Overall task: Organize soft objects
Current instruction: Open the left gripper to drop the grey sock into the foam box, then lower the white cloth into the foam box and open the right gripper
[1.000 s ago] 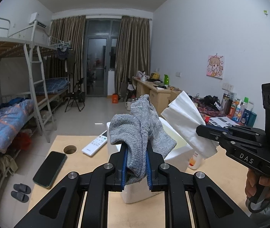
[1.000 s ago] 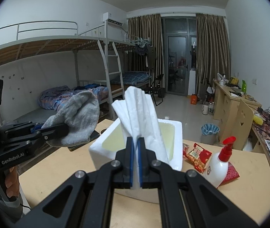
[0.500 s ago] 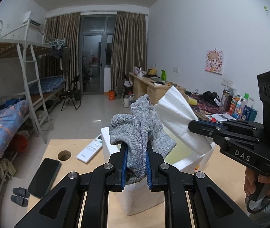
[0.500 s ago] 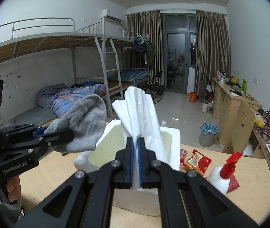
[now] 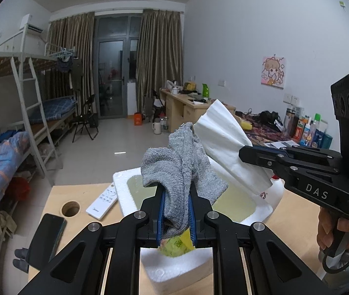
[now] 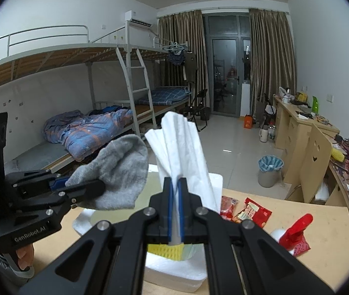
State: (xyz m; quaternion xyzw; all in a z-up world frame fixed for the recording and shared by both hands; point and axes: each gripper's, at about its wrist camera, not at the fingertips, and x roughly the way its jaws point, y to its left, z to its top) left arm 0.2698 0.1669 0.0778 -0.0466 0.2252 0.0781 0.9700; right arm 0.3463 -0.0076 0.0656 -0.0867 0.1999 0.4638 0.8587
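Fingers of the left gripper (image 5: 176, 211) are pinched tight on a crumpled grey knitted sock (image 5: 181, 169), its length running up out of the jaws and flopping over at the top. Right gripper (image 6: 175, 211) clamps a folded white paper tissue (image 6: 179, 145), fanned upward too. Both bundles hang directly above the white styrofoam box (image 5: 125, 186) on the wooden table (image 5: 56, 196), its open cavity just below and ahead of the fingertips. Something yellow (image 6: 165, 250) sits in the near end of the box. Neither hand looks clearly nearer; the drop, I'd judge, is straight down for both.
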